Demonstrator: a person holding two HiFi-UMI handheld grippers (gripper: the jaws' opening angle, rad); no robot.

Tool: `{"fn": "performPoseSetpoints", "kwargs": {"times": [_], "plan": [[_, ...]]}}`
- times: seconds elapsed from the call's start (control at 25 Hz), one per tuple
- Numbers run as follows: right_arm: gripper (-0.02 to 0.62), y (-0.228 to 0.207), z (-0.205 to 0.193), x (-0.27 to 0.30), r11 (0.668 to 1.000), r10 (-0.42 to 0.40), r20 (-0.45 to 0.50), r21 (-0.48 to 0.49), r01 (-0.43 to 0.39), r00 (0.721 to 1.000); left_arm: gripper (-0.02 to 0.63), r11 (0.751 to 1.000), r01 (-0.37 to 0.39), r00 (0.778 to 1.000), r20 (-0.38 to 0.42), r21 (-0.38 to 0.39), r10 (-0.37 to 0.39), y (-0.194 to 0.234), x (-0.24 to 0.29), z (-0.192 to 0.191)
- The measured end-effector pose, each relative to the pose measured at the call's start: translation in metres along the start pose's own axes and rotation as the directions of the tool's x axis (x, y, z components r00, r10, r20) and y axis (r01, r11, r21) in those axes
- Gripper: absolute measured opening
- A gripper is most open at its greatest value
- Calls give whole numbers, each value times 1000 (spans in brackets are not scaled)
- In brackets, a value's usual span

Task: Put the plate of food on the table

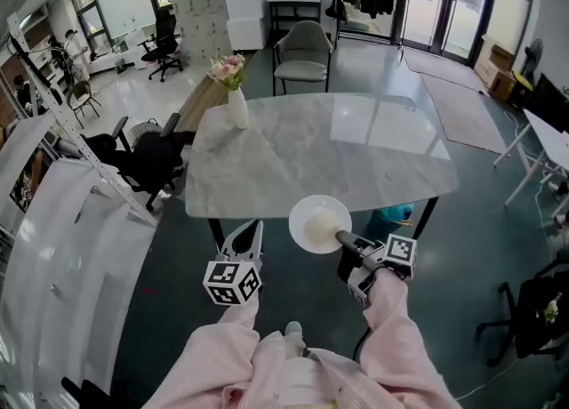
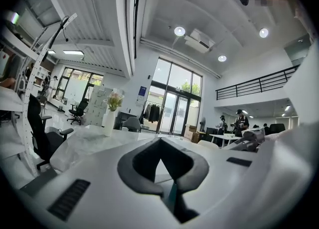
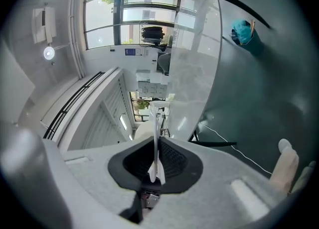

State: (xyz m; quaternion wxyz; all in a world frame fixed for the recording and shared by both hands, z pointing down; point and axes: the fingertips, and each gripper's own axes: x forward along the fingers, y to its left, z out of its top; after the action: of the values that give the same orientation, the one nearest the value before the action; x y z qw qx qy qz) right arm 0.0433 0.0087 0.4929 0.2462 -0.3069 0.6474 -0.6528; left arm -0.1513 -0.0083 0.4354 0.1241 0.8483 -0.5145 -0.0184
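A white round plate (image 1: 317, 221) with something pale on it hangs level at the near edge of the marble table (image 1: 356, 154). My right gripper (image 1: 343, 239) is shut on the plate's near rim. In the right gripper view the plate (image 3: 156, 138) shows edge-on, pinched between the dark pads (image 3: 172, 161). My left gripper (image 1: 252, 231) is to the left of the plate, short of the table edge, shut with nothing in it. In the left gripper view its jaws (image 2: 165, 173) meet, and the tabletop (image 2: 94, 141) stretches ahead.
A white vase of flowers (image 1: 236, 103) stands on the table's far left part. A grey chair (image 1: 302, 53) is at the far side and a black office chair (image 1: 151, 163) at the left. A teal bin (image 1: 391, 217) sits under the table's right front.
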Motion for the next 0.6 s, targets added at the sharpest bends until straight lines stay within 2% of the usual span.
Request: {"fn": "performPoseSetpoints", "kwargs": {"times": [0.24, 0.6], "plan": [[20, -2, 26, 26, 1000, 17, 16, 0, -17, 1000, -5, 999, 31, 999, -10, 6, -31, 12, 34, 2], [20, -16, 67, 66, 1000, 7, 6, 20, -7, 1000, -5, 1000, 17, 999, -43, -12, -17, 35, 79, -10]]}}
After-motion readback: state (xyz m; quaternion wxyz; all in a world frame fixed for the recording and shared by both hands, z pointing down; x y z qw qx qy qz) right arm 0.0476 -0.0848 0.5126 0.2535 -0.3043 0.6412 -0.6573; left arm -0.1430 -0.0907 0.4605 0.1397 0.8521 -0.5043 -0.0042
